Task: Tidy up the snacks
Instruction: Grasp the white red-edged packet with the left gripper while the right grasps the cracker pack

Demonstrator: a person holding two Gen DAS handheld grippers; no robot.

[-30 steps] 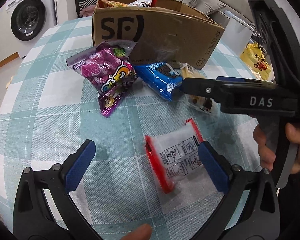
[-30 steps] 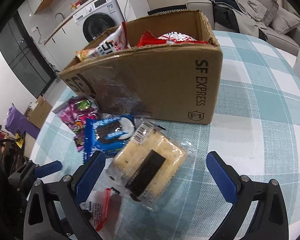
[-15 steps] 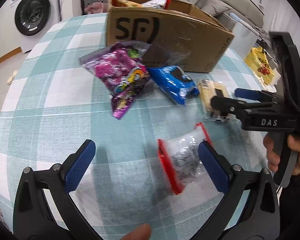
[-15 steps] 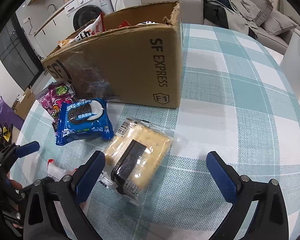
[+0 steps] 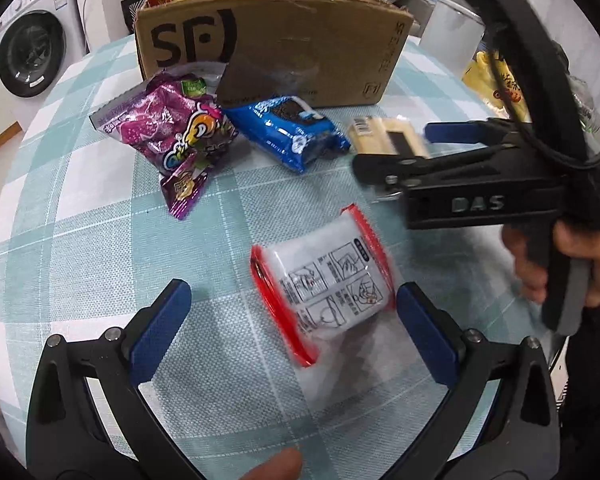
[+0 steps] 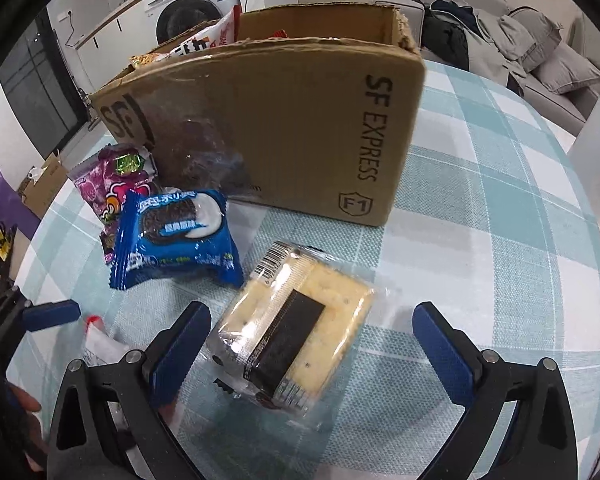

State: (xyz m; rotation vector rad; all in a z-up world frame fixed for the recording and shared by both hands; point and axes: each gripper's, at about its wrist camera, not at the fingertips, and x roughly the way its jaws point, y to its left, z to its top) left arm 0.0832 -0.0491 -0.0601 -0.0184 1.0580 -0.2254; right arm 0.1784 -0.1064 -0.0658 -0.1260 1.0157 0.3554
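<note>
red-edged packet (image 5: pixel 324 280) lies between the spread left gripper (image 5: pixel 292 324) fingers.

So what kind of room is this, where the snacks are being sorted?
Most likely a lived-in home, an open living and laundry area. A washing machine stands behind the table, a sofa piled with cushions and clothes sits to the right, and the table wears a checked household cloth.

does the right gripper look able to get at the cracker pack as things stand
Probably yes. The right gripper is open, with the cracker pack lying flat on the table between its fingers. Nothing covers the pack; the blue cookie pack and the cardboard box sit further off.
</note>
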